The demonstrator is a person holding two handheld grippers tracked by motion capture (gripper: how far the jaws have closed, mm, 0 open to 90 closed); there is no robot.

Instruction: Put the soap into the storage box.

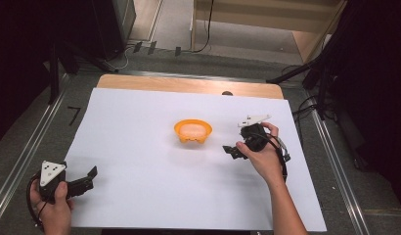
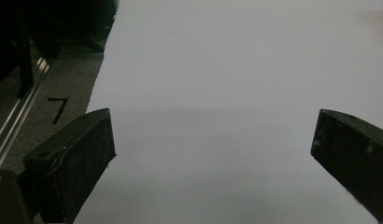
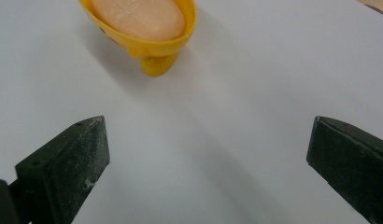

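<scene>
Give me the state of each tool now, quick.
Left tool: open, holding nothing, over the white sheet.
Right tool: open, holding nothing, pointed at the yellow dish.

The high view is evenly lit from above, yet bright only in the middle: the white sheet (image 1: 154,161) glows softly without glare, while both upper corners and the right side sink into near-black. Detail there is soft and slightly grainy. A faint shadow lies under the yellow bowl (image 1: 192,130) – pale, with blurred edges. In the left gripper view the light is dimmer and greyish, the sheet fading to a dull haze, and the far corner is smeared out of focus. In the right gripper view the bowl (image 3: 147,42) is sharp enough, its shadow diffuse – the near black jaws look soft
</scene>
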